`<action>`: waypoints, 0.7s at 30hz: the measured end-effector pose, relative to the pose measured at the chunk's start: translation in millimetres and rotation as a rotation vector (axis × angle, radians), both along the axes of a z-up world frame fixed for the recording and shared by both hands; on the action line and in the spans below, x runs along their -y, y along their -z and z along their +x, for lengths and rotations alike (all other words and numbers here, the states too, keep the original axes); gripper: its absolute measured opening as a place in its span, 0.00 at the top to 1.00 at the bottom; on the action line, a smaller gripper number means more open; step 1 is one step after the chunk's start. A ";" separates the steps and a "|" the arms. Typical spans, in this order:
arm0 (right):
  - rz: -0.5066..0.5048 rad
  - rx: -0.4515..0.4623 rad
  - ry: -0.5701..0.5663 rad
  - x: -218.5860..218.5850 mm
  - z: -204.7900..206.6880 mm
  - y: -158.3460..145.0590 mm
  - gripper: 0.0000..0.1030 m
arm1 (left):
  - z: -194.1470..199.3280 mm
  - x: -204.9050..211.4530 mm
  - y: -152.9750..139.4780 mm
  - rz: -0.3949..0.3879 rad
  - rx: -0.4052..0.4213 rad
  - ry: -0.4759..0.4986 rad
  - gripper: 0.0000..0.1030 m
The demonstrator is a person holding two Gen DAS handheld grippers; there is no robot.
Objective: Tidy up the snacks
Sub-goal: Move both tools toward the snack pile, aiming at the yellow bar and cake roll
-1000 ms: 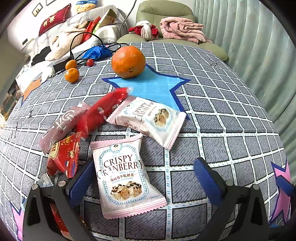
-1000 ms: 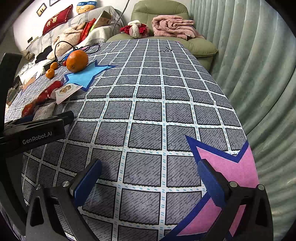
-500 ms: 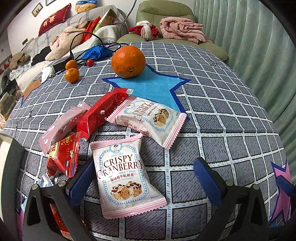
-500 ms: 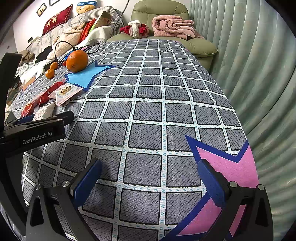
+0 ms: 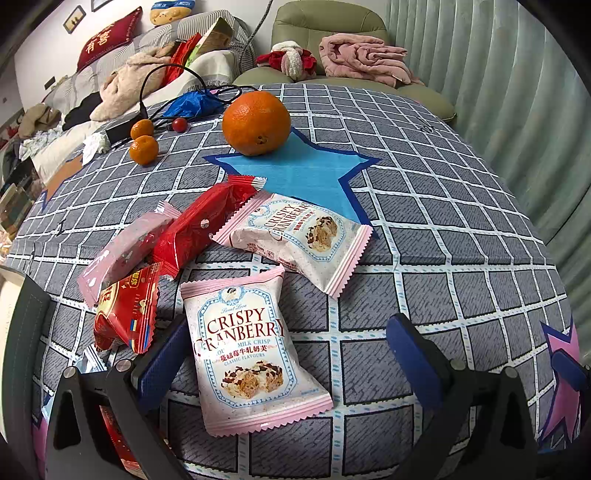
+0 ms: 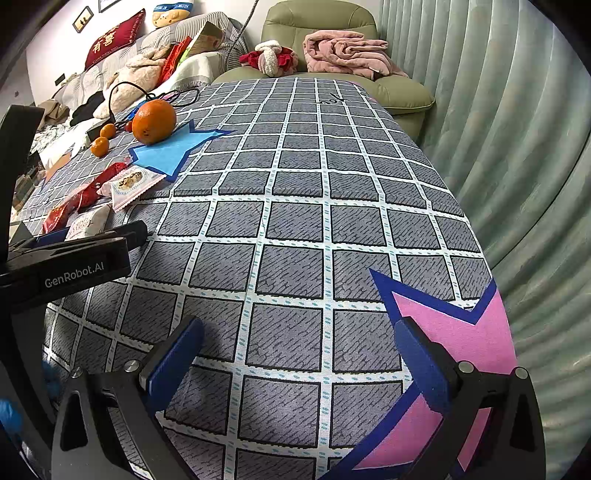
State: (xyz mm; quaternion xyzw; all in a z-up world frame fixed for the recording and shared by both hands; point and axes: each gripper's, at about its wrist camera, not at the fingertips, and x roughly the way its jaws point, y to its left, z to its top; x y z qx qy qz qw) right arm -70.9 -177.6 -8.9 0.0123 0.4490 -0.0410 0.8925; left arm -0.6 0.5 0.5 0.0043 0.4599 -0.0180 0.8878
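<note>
In the left wrist view a pink-edged Crispy Cranberry packet (image 5: 247, 354) lies flat between the spread fingers of my left gripper (image 5: 291, 354), which is open. A second cranberry packet (image 5: 303, 236) lies further out, its corner on the blue star patch (image 5: 306, 173). To the left sit a long red packet (image 5: 199, 225), a pale pink packet (image 5: 125, 251) and a small red packet (image 5: 127, 314). My right gripper (image 6: 299, 354) is open over bare checked cloth, beside the pink star patch (image 6: 454, 332). The snack pile (image 6: 122, 184) shows at the right wrist view's left.
A large orange (image 5: 256, 123) stands on the blue star's far point, with two small oranges (image 5: 143, 147), a red ball (image 5: 180, 124), a blue bag and black cables behind. A green armchair (image 6: 321, 26) with pink cloth and a curtain (image 6: 517, 147) border the table.
</note>
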 end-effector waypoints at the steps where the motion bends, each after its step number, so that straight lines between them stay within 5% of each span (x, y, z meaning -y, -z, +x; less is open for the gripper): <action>1: 0.000 0.000 0.000 0.0 0.0 0.0 0.00 | -0.1 0.0 0.1 0.000 -0.001 0.001 0.00; 7: 0.000 0.000 0.000 0.1 0.0 0.1 0.00 | 4.1 -0.1 -5.0 0.004 -0.089 0.024 0.00; 14: 0.000 0.000 0.000 0.0 0.0 0.2 0.00 | -55.6 -32.6 -56.3 -0.080 0.037 0.084 0.00; 21: 0.000 -0.011 0.005 2.9 2.1 3.9 0.00 | -139.3 -95.8 -60.1 0.099 0.089 0.113 0.00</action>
